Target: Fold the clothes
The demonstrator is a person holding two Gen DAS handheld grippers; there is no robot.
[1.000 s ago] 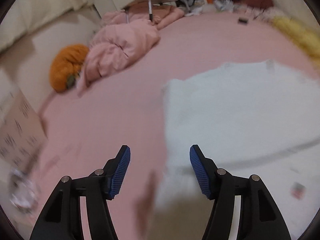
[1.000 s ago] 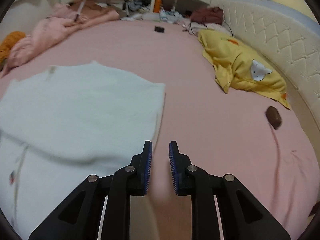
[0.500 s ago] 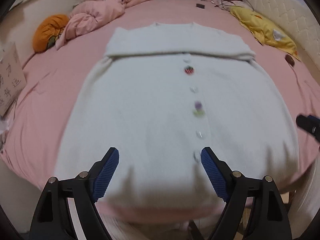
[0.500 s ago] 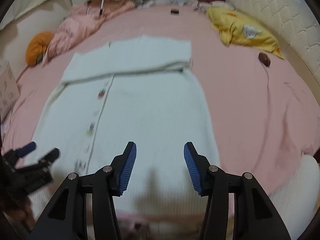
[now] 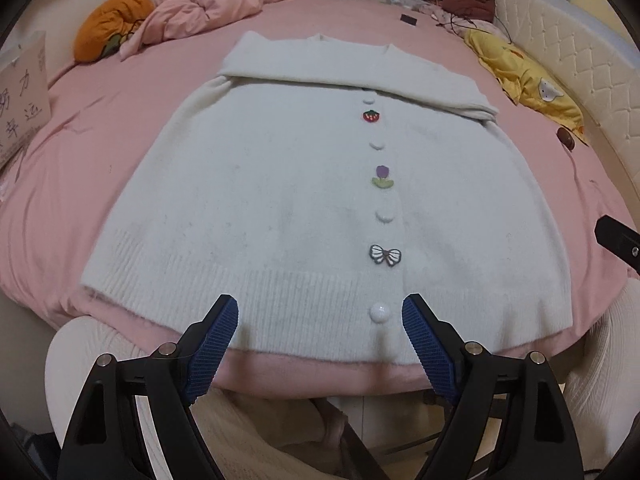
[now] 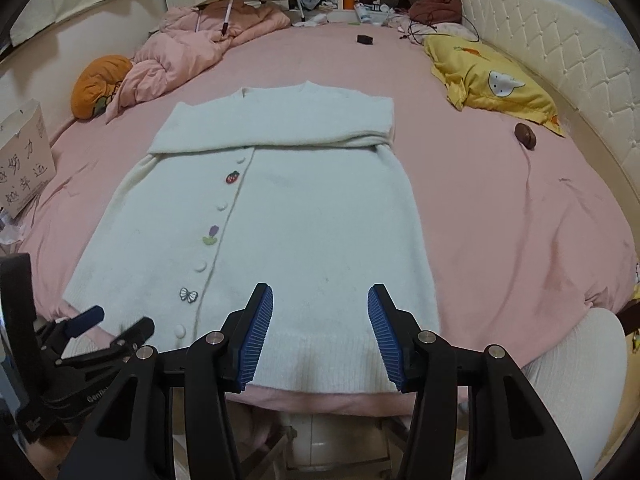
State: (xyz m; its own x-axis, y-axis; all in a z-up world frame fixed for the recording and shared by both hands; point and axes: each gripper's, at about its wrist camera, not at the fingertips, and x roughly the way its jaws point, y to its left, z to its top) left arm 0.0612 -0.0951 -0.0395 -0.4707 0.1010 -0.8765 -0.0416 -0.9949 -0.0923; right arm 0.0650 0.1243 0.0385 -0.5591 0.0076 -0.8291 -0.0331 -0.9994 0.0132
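A white knit cardigan [image 5: 280, 200] lies flat on the pink bed [image 5: 60, 184], its hem at the near edge. Its sleeves are folded across the chest at the far end [image 6: 280, 128]. Strawberry, tulip and bow patches run beside the button row. My left gripper [image 5: 320, 302] hovers open above the hem, over the lowest white button [image 5: 379, 313], with nothing between its fingers. It also shows at the lower left of the right wrist view [image 6: 108, 320]. My right gripper [image 6: 320, 290] stands open above the hem of the cardigan's right half, gripping nothing.
A crumpled pink quilt [image 6: 192, 52] and an orange cushion [image 6: 100, 84] lie at the far left. A yellow pillow [image 6: 492, 80] and a small brown object [image 6: 525, 136] lie right, by the padded headboard [image 6: 560, 60]. A paper bag with characters [image 6: 24, 164] stands left. A person's white-clad legs [image 5: 80, 360] are at the bed's near edge.
Both grippers swung from the cardigan's far sides back to its near hem. Both jaws opened wider; the right was almost shut a second ago.
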